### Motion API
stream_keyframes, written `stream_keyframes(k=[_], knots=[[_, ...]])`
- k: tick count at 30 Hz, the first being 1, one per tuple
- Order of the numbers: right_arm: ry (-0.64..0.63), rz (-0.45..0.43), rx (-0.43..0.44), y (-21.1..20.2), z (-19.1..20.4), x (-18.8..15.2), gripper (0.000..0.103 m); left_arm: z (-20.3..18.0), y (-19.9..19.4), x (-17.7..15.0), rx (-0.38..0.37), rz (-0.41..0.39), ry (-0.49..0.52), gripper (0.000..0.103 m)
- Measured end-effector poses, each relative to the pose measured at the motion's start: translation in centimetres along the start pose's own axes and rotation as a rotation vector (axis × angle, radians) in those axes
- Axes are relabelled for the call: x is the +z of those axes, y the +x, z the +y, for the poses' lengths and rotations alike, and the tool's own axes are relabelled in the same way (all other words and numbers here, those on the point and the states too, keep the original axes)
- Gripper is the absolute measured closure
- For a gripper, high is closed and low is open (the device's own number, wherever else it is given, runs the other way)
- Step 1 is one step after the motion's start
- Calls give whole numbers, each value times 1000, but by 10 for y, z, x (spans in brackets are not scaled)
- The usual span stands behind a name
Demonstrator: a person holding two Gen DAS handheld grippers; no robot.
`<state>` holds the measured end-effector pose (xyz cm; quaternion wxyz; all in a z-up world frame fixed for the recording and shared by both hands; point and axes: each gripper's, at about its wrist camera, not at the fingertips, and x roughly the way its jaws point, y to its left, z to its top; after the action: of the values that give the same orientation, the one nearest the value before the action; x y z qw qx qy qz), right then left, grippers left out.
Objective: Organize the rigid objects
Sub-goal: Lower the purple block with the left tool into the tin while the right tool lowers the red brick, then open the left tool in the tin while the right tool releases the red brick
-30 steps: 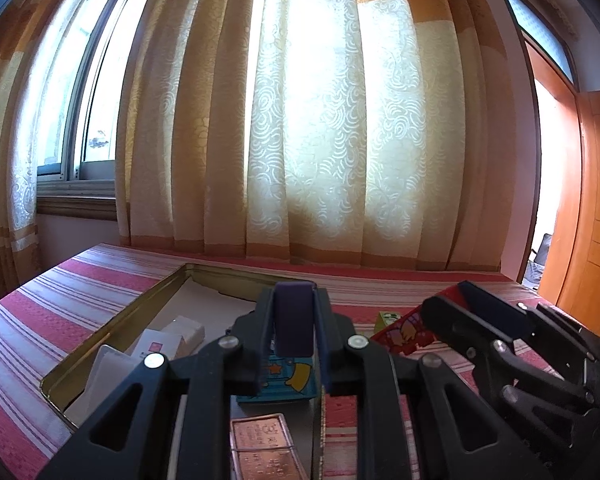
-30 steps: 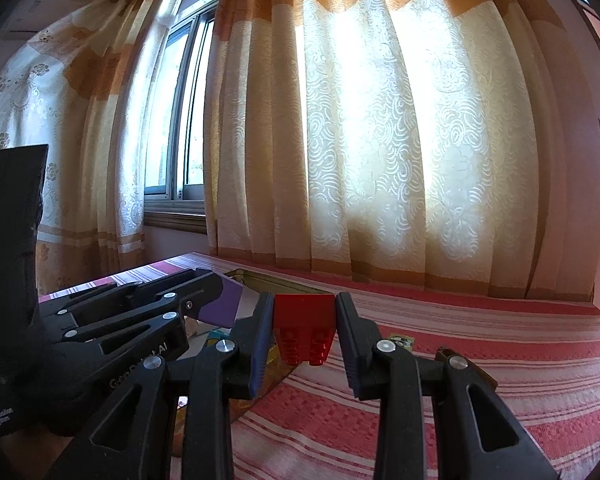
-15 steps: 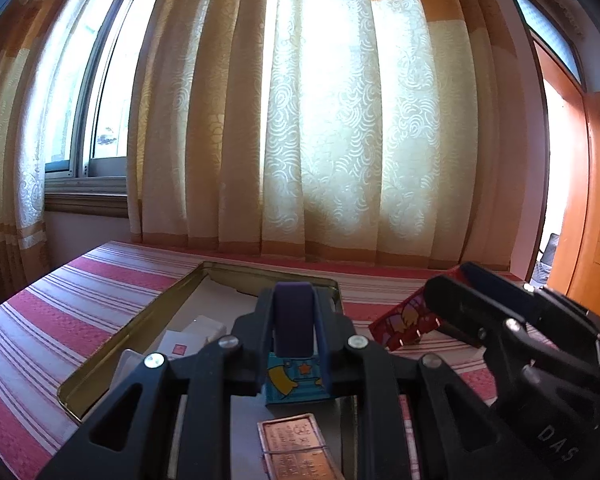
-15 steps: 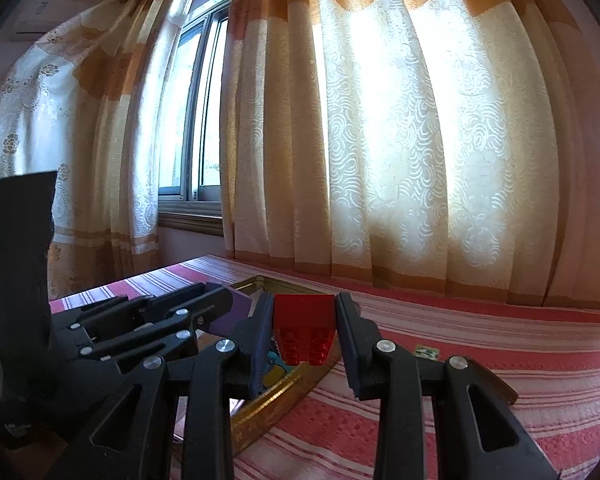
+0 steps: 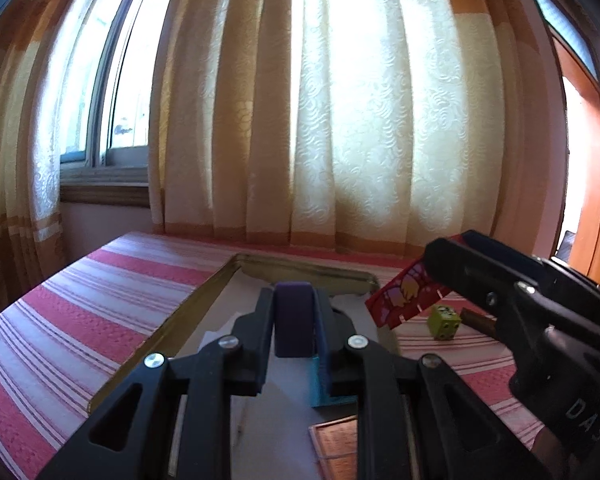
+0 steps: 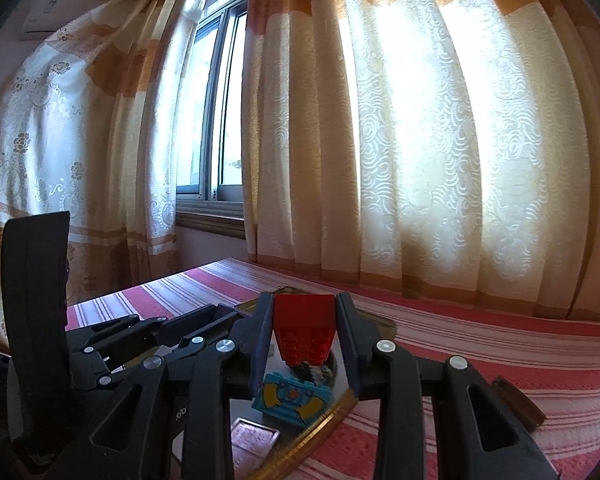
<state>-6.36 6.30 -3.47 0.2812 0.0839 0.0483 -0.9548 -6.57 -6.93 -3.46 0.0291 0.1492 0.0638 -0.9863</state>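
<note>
Tin tray (image 5: 204, 304) floor — mostly behind left gripper (image 5: 294, 320) fingers.

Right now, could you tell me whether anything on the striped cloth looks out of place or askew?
Yes. A small green cube sits loose on the striped cloth, outside the gold tray. Beside it, a red printed card stands tilted off the tray's right edge. Inside the tray, the blue block lies flat.
</note>
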Motion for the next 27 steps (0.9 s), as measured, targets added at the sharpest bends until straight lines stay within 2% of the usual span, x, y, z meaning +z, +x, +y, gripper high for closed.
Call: stream_keyframes(k=[13,18,19,21,24,25,27], knots=[[1,89,38,40,10,-9,69,28,20,2,29,65,-76,84],[42,123,105,40,5,-14,66,32,14,0,40,47,-82,61],[46,125,116,37,4,-15,61,33,12,0,46,42,-82,56],[44,121,124,28,2,-16,54,35,8,0,65,25,-95,31],[28,128,126,17,-4,-21,41,40,4,0,83,12,-112,9],[23,134,132,12,-6,-24,34,39,3,0,88,12,-110,8],[-4,150,118,2,-14,-30,30,36,2,-1,96,15,-105,5]])
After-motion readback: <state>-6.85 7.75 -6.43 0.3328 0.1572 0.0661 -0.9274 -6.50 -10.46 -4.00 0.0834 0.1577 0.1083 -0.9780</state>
